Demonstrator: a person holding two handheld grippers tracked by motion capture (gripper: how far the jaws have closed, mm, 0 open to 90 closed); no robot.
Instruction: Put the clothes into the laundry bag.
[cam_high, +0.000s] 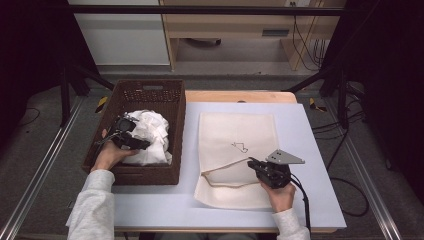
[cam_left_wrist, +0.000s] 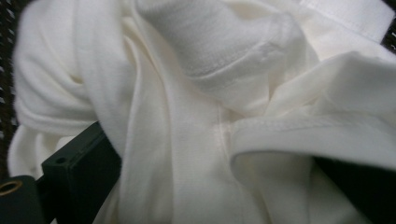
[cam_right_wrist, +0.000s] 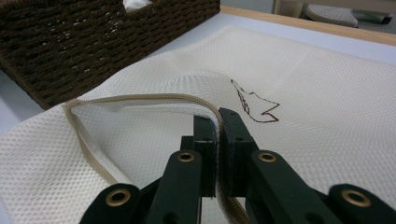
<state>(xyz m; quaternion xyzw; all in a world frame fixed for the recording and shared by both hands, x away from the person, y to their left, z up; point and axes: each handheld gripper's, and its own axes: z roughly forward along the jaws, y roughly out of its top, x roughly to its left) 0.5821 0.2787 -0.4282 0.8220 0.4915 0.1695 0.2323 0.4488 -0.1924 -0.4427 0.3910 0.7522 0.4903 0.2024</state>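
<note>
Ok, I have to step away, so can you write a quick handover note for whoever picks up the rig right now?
Left gripper: inside the brown wicker basket, jaws around a fold of the white garment; whether they have clamped cannot be told.
Right gripper: shut on the zipper edge of the cream mesh laundry bag, lifting the opening.
The bag lies flat on the blue-white table, to the right of the basket.
Done: bag mouth held open, garment reached.
Left: probably lift the garment out and feed it into the bag.
</note>
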